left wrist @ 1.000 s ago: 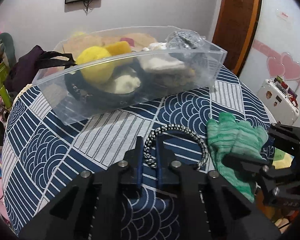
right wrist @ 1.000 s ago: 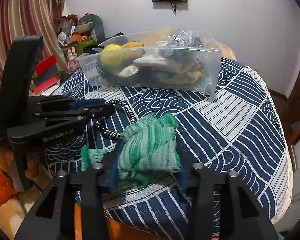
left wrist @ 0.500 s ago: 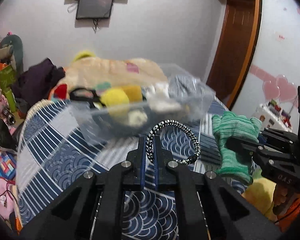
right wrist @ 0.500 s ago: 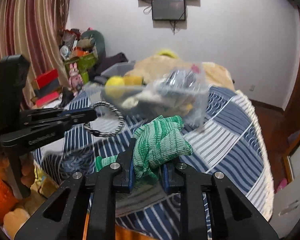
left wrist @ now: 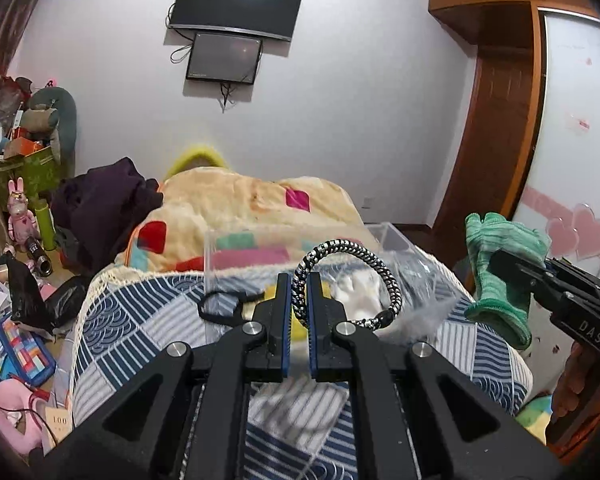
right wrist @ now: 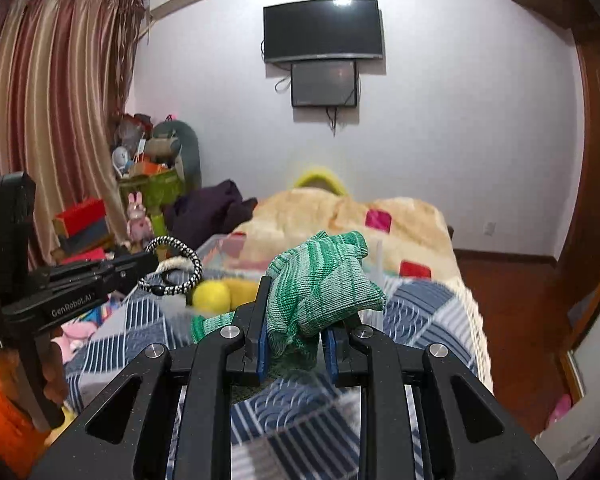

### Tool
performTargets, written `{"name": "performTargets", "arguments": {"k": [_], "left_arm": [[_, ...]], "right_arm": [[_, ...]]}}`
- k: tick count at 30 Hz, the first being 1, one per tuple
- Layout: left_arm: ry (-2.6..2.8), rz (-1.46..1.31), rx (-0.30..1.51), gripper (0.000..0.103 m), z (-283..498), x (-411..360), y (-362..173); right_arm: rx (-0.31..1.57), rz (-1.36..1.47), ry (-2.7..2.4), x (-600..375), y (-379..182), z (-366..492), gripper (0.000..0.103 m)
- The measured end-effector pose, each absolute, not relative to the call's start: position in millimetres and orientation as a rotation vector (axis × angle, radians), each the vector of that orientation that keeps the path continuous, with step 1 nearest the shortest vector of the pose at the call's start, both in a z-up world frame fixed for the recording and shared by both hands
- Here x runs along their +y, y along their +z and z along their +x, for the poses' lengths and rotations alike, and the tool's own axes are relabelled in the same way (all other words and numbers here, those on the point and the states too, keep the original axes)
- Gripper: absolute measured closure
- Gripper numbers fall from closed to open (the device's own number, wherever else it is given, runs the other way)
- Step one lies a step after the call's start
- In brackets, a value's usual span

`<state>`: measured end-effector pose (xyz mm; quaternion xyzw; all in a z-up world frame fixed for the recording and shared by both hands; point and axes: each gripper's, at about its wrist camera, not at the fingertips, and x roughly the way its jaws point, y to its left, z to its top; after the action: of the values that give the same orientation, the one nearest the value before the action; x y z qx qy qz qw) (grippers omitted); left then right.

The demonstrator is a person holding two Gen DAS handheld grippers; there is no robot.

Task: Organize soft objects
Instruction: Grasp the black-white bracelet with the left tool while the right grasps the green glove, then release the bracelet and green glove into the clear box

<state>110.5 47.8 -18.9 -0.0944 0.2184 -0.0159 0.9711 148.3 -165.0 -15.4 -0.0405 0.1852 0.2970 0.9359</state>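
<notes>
Bed (left wrist: 112, 320): navy and white wave-pattern cover, fills near and middle ground in both views. A cream blanket (left wrist: 240, 200) with coloured patches is heaped at its far end.

Bin (left wrist: 260, 252): clear plastic, sits on the bed ahead of both grippers, blurred in both views. Holds a yellow ball (right wrist: 210, 296) and white fabric; rest of contents unclear. Judged to be the collection point for the soft items.

Left gripper (left wrist: 299, 296): jaws clamped on a braided black-and-white cord loop (left wrist: 384, 276). Pinched at one side, so the loop stands up and to the right, clear of the cover. Held just near of the bin.

Right gripper (right wrist: 294, 320): jaws clamped on a green knit glove (right wrist: 320, 276), gripped mid-body, bunched; fingers flop forward, cuff hangs below. Also off the bed, right of the cord loop.

Judgement: both items are in transit toward the bin; release not yet done. The glove is limp and may snag on the bin wall, so a drop from above the rim seems safer.

Room: white far wall with two dark screens (right wrist: 322, 30), striped curtain (right wrist: 40, 100) left, wooden door (left wrist: 496, 128) right, cluttered floor (left wrist: 12, 340) left of the bed.
</notes>
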Motion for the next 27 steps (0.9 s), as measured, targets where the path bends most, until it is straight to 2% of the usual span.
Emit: {"name": "performTargets", "arguments": {"k": [10,27], "left_arm": [[-0.021,-0.199,0.476,0.097,150.5,51.5,-24.8],[-0.042,-0.12,0.629,0.097,199.7,24.4,-72.9]], "right_arm": [[0.421,-0.088,0.61,-142.8,-23.6,183.5,0.084],[0.593,-0.226,0.628,-114.7,-69.0,215.6,0.083]]}}
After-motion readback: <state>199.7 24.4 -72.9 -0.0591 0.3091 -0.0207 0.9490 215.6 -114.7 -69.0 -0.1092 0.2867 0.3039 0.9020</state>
